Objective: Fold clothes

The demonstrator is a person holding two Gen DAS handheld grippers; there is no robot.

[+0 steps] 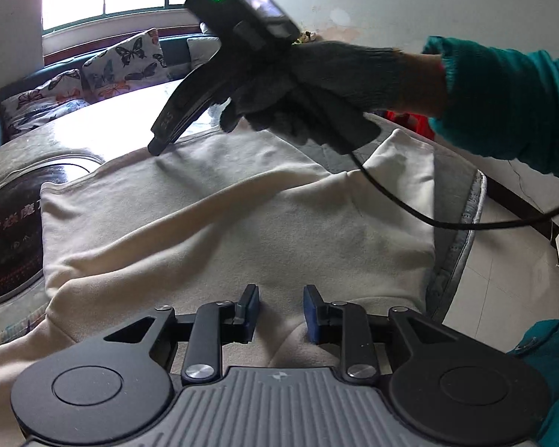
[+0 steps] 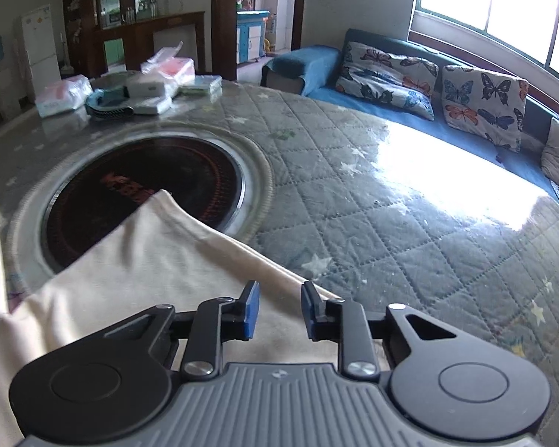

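A cream garment [image 1: 242, 223] lies spread on the quilted table, with one sleeve folded across it from the lower left. My left gripper [image 1: 281, 311] hovers low over its near part, the blue pads apart and cloth showing in the gap. My right gripper [image 1: 158, 147], held by a grey-gloved hand [image 1: 335, 85], has its tips at the garment's far edge. In the right wrist view the right gripper [image 2: 279, 311] stands slightly open over the hem of the garment [image 2: 149, 260], and its pads do not press on the cloth.
A dark round plate [image 2: 149, 193] is set into the grey quilted table [image 2: 391, 223], partly under the garment. Several packets and boxes [image 2: 130, 89] sit at the table's far side. A sofa with butterfly cushions [image 2: 480, 97] lies beyond. A black cable [image 1: 428, 219] trails from the right gripper.
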